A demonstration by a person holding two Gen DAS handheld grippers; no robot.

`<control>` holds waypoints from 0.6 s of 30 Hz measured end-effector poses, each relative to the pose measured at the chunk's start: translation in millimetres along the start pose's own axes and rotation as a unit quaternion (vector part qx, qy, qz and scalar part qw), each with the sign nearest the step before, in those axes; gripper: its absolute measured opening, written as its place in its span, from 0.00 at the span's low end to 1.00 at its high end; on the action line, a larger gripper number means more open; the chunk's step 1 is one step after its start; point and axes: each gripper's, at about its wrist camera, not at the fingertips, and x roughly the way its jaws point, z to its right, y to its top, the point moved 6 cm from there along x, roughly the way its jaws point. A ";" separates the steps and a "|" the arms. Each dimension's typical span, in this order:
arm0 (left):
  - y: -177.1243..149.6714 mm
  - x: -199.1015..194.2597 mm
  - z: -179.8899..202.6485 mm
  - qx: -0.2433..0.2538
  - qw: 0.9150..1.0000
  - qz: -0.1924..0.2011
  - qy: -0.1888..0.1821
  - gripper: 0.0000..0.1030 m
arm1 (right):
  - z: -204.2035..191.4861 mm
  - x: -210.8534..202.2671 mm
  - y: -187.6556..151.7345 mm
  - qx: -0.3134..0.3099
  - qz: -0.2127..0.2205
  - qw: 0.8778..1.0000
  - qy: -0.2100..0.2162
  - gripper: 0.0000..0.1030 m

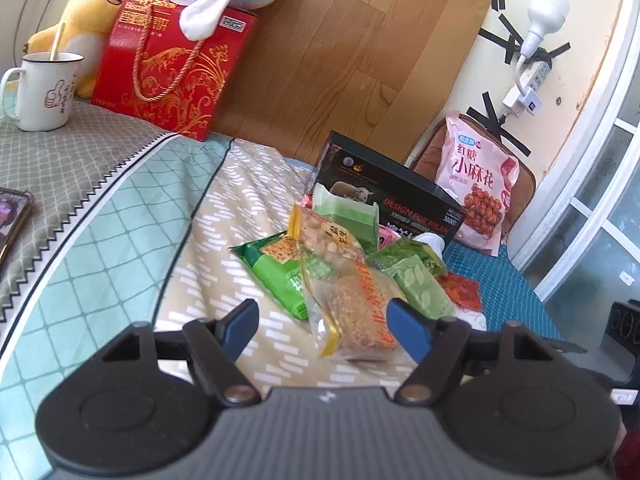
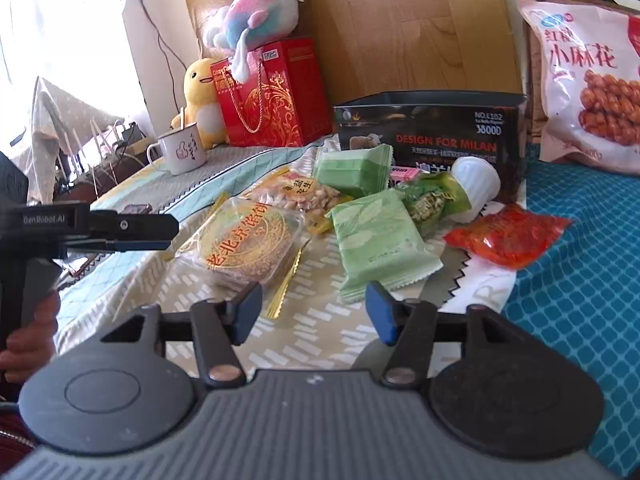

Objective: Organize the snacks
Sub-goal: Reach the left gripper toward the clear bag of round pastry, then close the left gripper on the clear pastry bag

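A pile of snacks lies on the bed before an open black box point(image 1: 394, 194) point(image 2: 434, 128). A clear-wrapped round pastry point(image 1: 360, 312) point(image 2: 244, 240) lies nearest. My left gripper point(image 1: 326, 326) is open, its jaws either side of the pastry's near end, not closed on it. It shows from the side in the right wrist view point(image 2: 160, 234). My right gripper point(image 2: 314, 310) is open and empty above the bedsheet, just short of a green packet point(image 2: 378, 244). A peanut bag point(image 1: 326, 238) point(image 2: 306, 192), other green packets point(image 1: 280, 276) point(image 2: 352, 168) and a red packet point(image 1: 460, 290) point(image 2: 506, 236) lie around.
A big pink snack bag point(image 1: 478, 186) point(image 2: 592, 80) leans at the wall. A red gift box point(image 1: 172, 64) point(image 2: 272, 96), plush toys point(image 1: 80, 20) and a white mug point(image 1: 44, 90) point(image 2: 180, 152) stand by the headboard. A phone point(image 1: 12, 220) lies at left. A white bottle point(image 2: 476, 186) lies among the snacks.
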 end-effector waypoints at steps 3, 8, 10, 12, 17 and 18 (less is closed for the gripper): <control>1.0 6.0 4.9 0.002 1.000 -0.009 -0.009 0.62 | -1.3 3.8 0.2 -0.011 -0.006 1.000 0.005 0.59; 5.6 14.9 8.9 -0.007 1.000 -0.018 -0.024 0.60 | -11.8 9.9 1.9 -0.034 -0.013 0.999 0.030 0.60; 6.1 19.5 10.2 -0.006 0.999 -0.022 -0.026 0.58 | -16.5 15.6 3.6 -0.046 -0.017 0.998 0.037 0.60; 3.9 25.7 9.8 -0.005 0.999 -0.028 -0.024 0.53 | -21.6 24.2 4.1 -0.061 -0.023 0.997 0.041 0.64; -6.5 34.9 8.3 0.000 0.999 -0.033 -0.027 0.30 | -32.7 39.7 4.0 -0.098 -0.024 0.994 0.035 0.58; -7.0 33.6 9.4 0.000 0.999 -0.031 -0.031 0.29 | -33.0 38.6 4.4 -0.104 -0.020 0.994 0.033 0.55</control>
